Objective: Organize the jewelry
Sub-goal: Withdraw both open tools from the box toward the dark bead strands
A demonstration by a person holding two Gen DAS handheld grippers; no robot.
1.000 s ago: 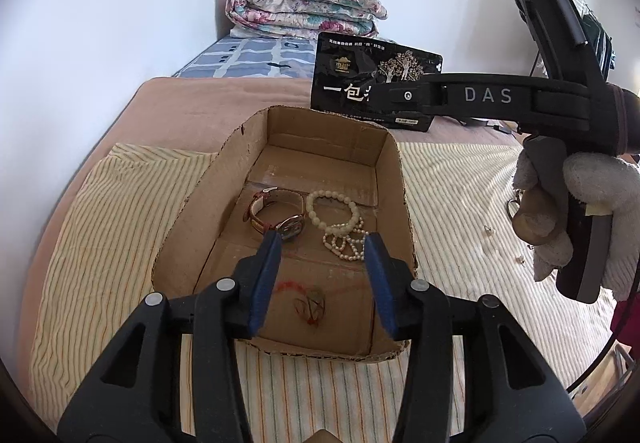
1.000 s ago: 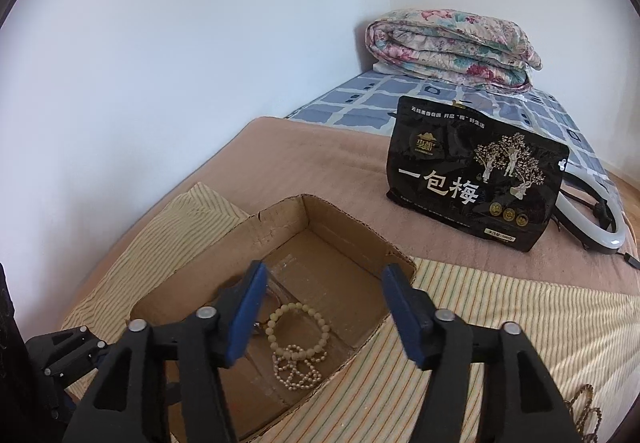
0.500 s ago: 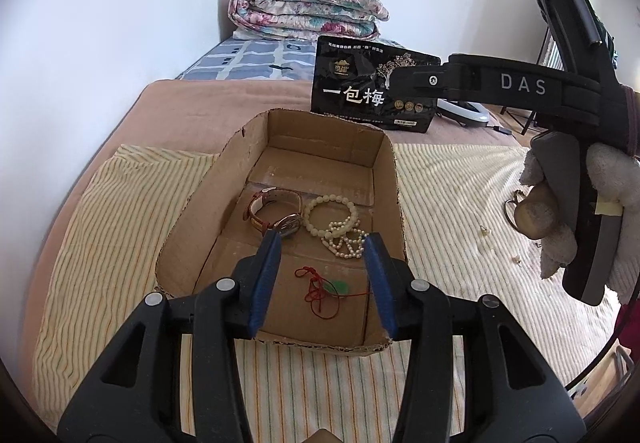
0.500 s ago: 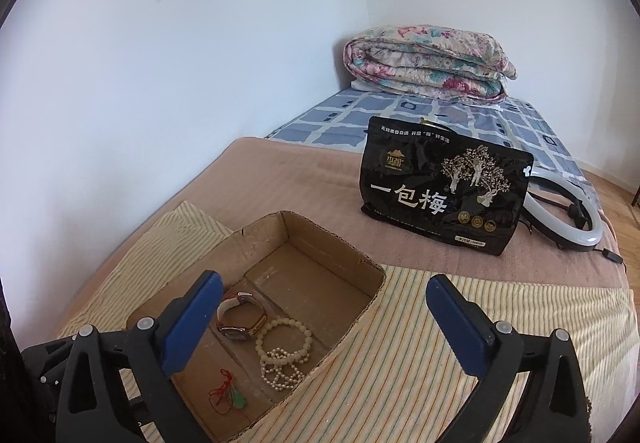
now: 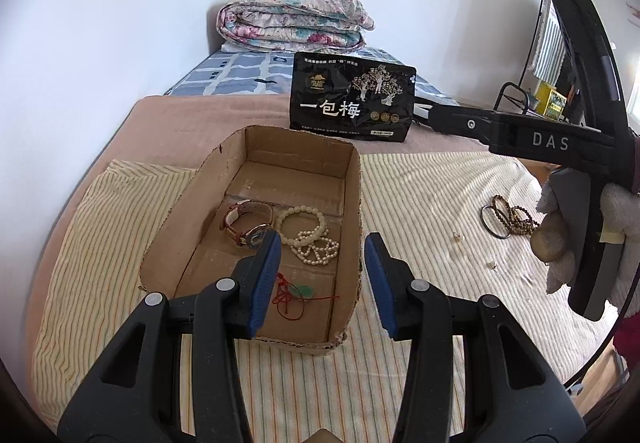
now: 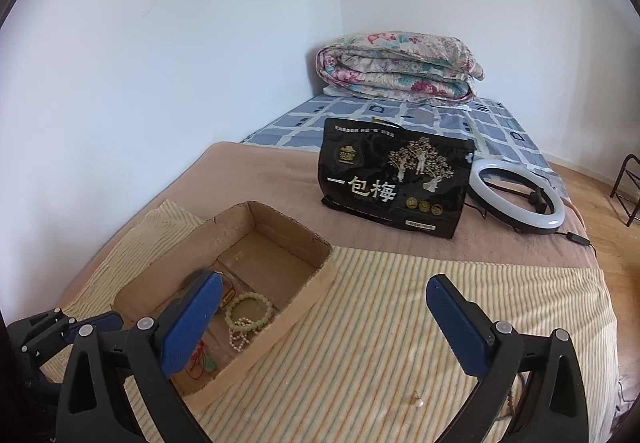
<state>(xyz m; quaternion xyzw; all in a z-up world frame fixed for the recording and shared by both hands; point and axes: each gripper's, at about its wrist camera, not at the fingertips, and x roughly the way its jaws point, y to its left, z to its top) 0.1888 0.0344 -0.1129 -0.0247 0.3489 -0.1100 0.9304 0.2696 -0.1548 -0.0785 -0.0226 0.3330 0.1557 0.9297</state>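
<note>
A cardboard box (image 5: 352, 203) on the striped cloth holds a brown-strap watch (image 5: 248, 223), a white bead bracelet (image 5: 308, 231) and a red cord with a green pendant (image 5: 296, 293). My left gripper (image 5: 322, 283) hovers over the box's near end, open, nothing between its blue pads. Brown bead bracelets and a dark ring (image 5: 508, 219) lie on the cloth right of the box. My right gripper (image 6: 324, 327) is wide open and empty above the cloth beside the box (image 6: 316, 283). Its left finger partly hides the watch (image 6: 229, 289). A gloved hand (image 5: 580, 243) carries it.
A black snack bag (image 6: 392, 183) stands behind the box, with a ring light (image 6: 516, 195) beside it and a folded floral quilt (image 6: 400, 71) at the bed's far end. The wall runs along the left. Small crumbs (image 5: 456, 237) dot the striped cloth (image 6: 400, 303).
The right gripper's jaws spread wide and it drew back to the right, away from over the box. The left gripper pulled back slightly, so the red cord pendant shows fully on the box floor.
</note>
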